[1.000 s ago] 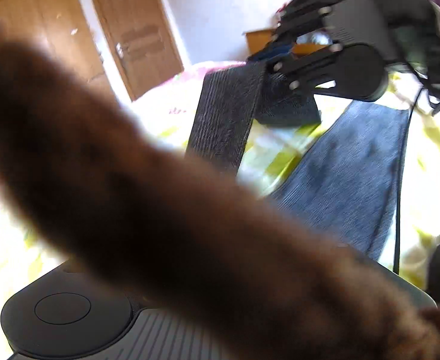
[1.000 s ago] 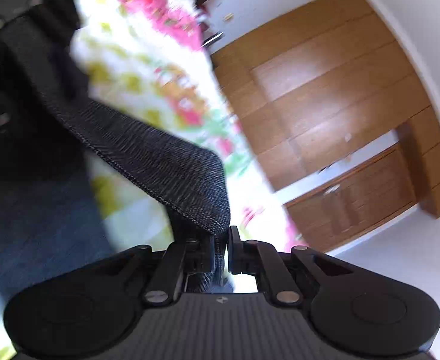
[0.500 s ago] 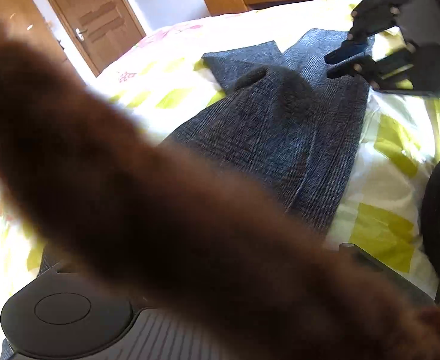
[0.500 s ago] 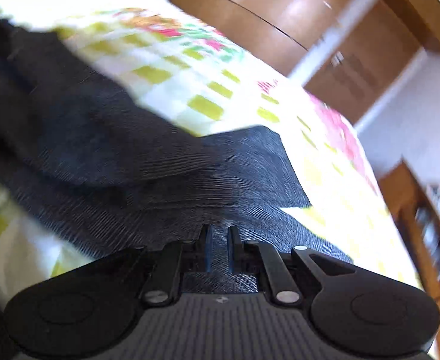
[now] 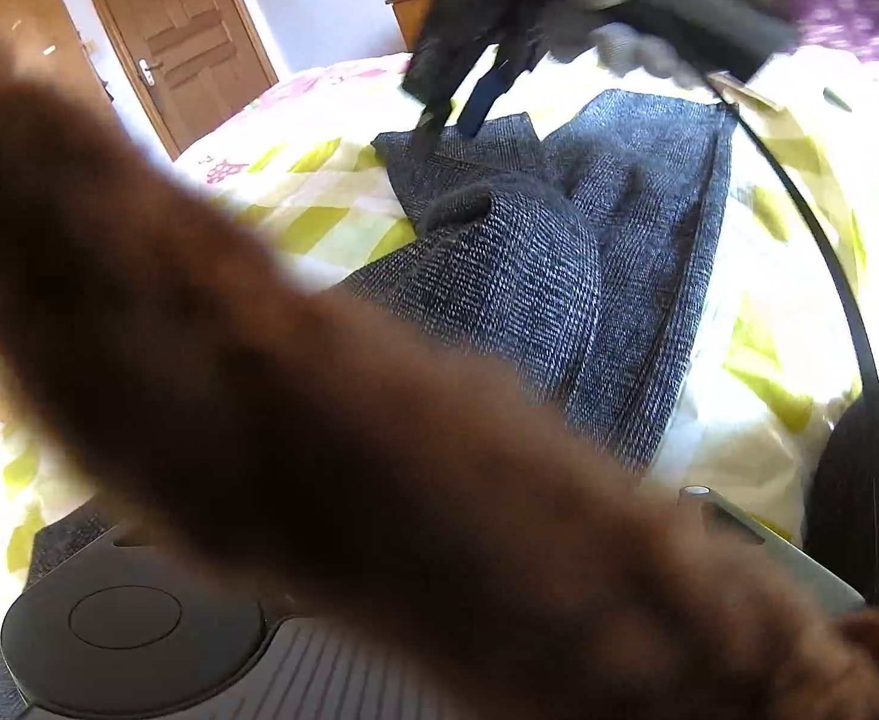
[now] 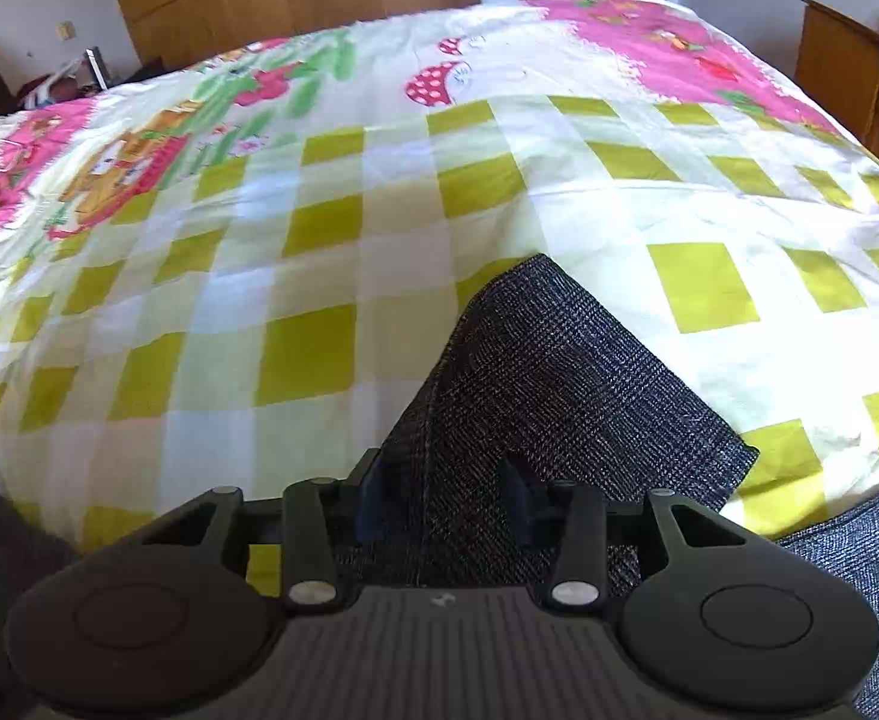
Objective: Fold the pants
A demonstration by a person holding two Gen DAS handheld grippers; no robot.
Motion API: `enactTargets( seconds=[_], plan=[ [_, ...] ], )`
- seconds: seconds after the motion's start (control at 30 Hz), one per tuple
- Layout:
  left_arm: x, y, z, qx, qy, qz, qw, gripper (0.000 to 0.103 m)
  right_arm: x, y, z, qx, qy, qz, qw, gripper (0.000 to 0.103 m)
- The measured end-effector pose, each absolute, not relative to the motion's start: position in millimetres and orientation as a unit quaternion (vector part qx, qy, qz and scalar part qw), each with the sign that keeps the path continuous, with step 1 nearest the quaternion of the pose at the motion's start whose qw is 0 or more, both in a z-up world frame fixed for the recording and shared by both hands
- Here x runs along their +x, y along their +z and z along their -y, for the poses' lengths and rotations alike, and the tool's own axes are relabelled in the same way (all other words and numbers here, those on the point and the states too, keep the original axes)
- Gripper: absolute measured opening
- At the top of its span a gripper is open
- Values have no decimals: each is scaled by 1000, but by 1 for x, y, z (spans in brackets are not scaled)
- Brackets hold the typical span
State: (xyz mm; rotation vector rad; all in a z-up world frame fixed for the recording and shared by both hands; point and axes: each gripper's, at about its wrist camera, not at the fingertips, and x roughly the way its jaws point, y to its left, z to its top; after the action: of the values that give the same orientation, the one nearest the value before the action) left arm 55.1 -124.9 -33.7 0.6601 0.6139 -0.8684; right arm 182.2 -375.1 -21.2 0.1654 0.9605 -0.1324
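The pants [image 5: 565, 276], a dark grey woven fabric with a fine flecked, faintly checked texture, lie on the bed [image 6: 319, 228], spread over a bedspread [image 6: 331, 156] of white and lime-green squares with pink cartoon prints toward its far edge. In the left wrist view the cloth is bunched into a soft rounded hump in the middle, with one flat folded corner pointing toward the far side of the bed.

The right hand-held gripper [image 6: 445, 498] has its fingers spread apart, with a pointed, triangular flap of the pants lying between them; the dark blue pads [image 6: 373, 495] stand on either side of the cloth without pressing on it. In the left wrist view this same hand-held gripper [image 5: 448, 114] appears blurred above the far corner of the pants, a black cable [image 5: 823, 252] curving down from it.

The left hand-held gripper is almost wholly hidden: a blurred, fuzzy brown sleeve [image 5: 319, 396] crosses the lens diagonally, leaving only a round black part of the body [image 5: 127, 624] visible, so I cannot tell whether its fingers are apart or together.

A brown wooden door [image 5: 175, 42] stands beyond the bed.
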Motion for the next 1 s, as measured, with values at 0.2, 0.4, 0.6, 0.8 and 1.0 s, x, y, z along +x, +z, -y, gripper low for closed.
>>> enactTargets(
  seconds=[0.2,0.4,0.6,0.8,1.0],
  plan=[
    [60,-33,124,308,-403,-287,813,67,157,52,380,146,-28,-350,925,21],
    [62,-1,113,285,-382,-263,839,67,31,119,423,249,-42,-190,949,21],
    [51,7,125,279,-400,-244,839,69,-44,8,470,347,-184,-274,878,20],
    [25,-36,159,356,-422,-260,792,69,-61,-40,495,379,-207,-280,857,21],
    [29,-34,171,362,-423,-265,787,69,-46,-21,447,111,-193,-290,931,28]
  ],
)
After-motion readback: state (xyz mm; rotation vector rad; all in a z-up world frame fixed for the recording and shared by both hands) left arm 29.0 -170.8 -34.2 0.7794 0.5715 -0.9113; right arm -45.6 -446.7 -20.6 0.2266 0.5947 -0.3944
